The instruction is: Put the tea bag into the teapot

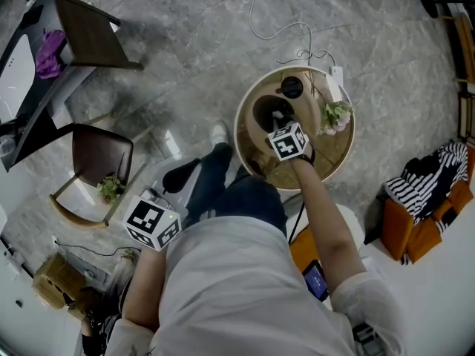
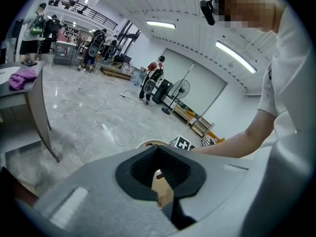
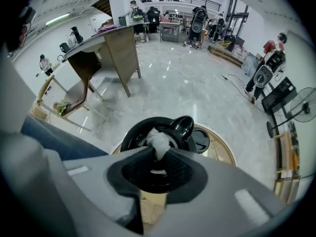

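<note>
Grey marble floor [image 1: 185, 43] fills most of the head view, with a dark desk [image 1: 82, 28] and a wooden chair [image 1: 100, 158] off to the left. The person's white shirt [image 1: 245, 288] takes up the lower middle, and the right arm [image 1: 326, 221] reaches out from it over a round wooden table [image 1: 338, 150].

On that table stands a black teapot [image 3: 143, 132] with its mouth open. Its black lid [image 3: 200, 139] lies flat on the tabletop just beside it, on the far side. A small potted plant [image 1: 335, 116] sits near the table's right edge.

The right gripper [image 3: 157, 152] points steeply down, directly above the teapot's mouth. Its jaws are almost together, with only a narrow gap. The white tea bag [image 3: 159, 140] is pinched at the very tips and sticks out beyond them toward the opening, not yet down inside the pot.

The left gripper [image 2: 157, 148] is held low at the person's left side, well apart from the table. Its jaws are closed together with nothing between them.
</note>
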`<state>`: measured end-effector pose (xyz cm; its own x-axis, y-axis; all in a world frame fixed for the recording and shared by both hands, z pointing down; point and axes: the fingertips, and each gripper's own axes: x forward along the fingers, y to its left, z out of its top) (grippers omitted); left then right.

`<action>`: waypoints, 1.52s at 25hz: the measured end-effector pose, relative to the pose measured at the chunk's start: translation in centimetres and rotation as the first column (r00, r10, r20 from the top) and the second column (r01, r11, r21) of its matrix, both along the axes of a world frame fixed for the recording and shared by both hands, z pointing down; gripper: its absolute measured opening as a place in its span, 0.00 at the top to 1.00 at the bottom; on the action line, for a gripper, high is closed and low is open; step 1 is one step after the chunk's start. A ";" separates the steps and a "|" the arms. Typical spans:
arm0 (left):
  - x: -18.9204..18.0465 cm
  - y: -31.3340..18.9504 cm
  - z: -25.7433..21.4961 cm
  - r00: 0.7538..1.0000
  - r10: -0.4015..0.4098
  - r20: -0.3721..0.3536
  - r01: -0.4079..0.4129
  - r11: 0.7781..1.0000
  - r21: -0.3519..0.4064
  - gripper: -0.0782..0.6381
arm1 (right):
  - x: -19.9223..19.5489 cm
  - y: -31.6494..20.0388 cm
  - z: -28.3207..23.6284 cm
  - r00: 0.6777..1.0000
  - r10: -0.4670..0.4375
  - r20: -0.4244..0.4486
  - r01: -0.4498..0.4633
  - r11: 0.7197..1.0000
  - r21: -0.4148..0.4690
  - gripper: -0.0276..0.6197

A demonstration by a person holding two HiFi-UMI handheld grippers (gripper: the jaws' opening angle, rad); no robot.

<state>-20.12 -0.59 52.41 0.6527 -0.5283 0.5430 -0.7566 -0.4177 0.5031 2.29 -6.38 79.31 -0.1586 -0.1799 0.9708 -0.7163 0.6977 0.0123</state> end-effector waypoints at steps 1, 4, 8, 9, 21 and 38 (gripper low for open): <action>0.0 0.0 0.0 1.000 0.001 -0.002 -0.001 1.000 0.000 0.88 | 0.1 0.0 -0.2 1.000 -0.001 -0.004 0.001 1.000 0.003 0.85; 0.2 0.2 0.0 1.000 0.008 -0.007 -0.008 1.000 0.001 0.88 | 0.4 0.2 -0.8 1.000 0.002 -0.013 -0.002 1.000 0.013 0.80; 0.4 0.3 0.2 1.000 0.014 -0.008 -0.014 1.000 0.000 0.88 | 0.8 0.2 -1.5 1.000 0.007 -0.017 -0.007 0.999 0.033 0.80; 0.4 0.3 0.1 1.000 0.015 -0.008 -0.015 1.000 0.000 0.88 | 0.8 0.2 -1.7 1.000 0.008 -0.015 -0.008 0.999 0.038 0.80; 0.5 1.2 0.1 1.000 0.028 0.001 -0.028 1.000 -0.008 0.88 | 0.3 -0.4 -0.1 0.999 -0.047 -0.026 0.048 0.998 0.029 0.87; 0.3 1.6 0.3 1.000 0.017 0.004 -0.017 1.000 -0.017 0.88 | 0.1 -0.7 0.5 0.997 -0.072 -0.040 0.074 0.995 0.059 0.95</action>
<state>-19.79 1.05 52.68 0.6596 -0.5075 0.5545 -0.7513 -0.4219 0.5075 2.40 -7.06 79.81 -0.1367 -0.2281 0.9640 -0.6617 0.7452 0.0826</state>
